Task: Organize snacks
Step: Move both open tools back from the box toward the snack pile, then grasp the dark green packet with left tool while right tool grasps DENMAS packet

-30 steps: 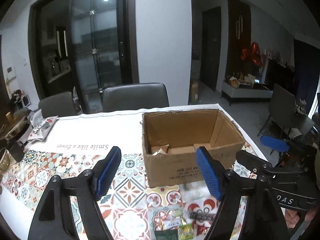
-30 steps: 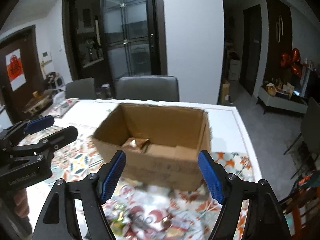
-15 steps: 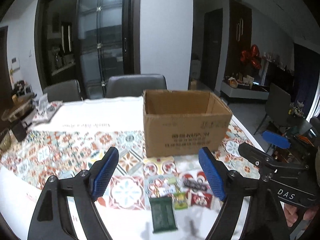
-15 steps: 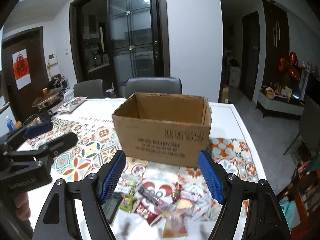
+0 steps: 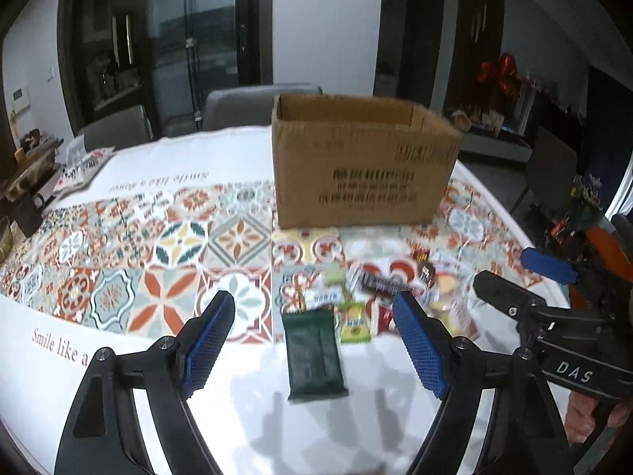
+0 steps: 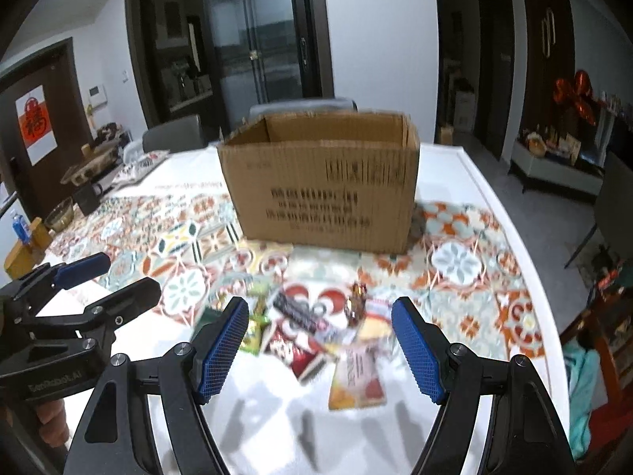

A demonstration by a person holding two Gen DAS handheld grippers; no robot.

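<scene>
An open cardboard box [image 5: 364,166] stands on the patterned tablecloth, also in the right wrist view [image 6: 324,182]. In front of it lies a pile of snack packets [image 5: 379,293], [image 6: 316,328]. A dark green packet [image 5: 314,356] lies nearest, between my left fingers. An orange and pink packet [image 6: 358,378] lies nearest my right gripper. My left gripper [image 5: 314,344] is open and empty, low over the table. My right gripper [image 6: 320,344] is open and empty above the pile; it shows at the right of the left wrist view [image 5: 550,277].
Grey chairs [image 5: 261,107] stand behind the table. A black mug [image 5: 27,213] and a bag [image 5: 85,166] sit at the table's left side. The table's right edge [image 6: 526,245] drops to the floor.
Both grippers have pulled back from over the box and come down low toward the snack pile at the table's front. The inside of the box is now hidden.
</scene>
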